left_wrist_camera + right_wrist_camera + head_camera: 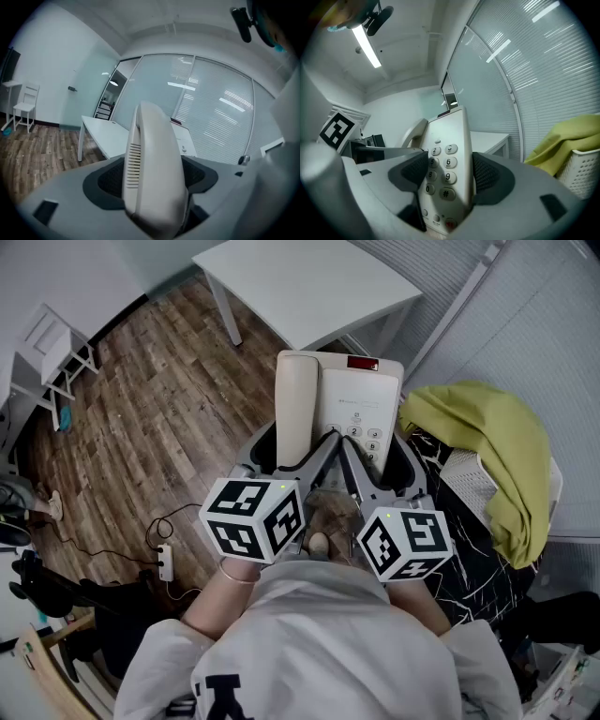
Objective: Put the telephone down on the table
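Observation:
A cream desk telephone with its handset on the cradle hangs in the air over the wood floor, held between both grippers. My left gripper is shut across the handset side; in the left gripper view the handset fills the space between the dark pads. On the keypad side my right gripper is shut, and in the right gripper view the number keys sit between its pads. The white table stands ahead, beyond the phone, and shows too as a white table in the left gripper view.
A yellow-green cloth drapes over a white basket at the right. A power strip with a cable lies on the floor at the left. A white chair stands far left. Blinds cover the glass wall at the right.

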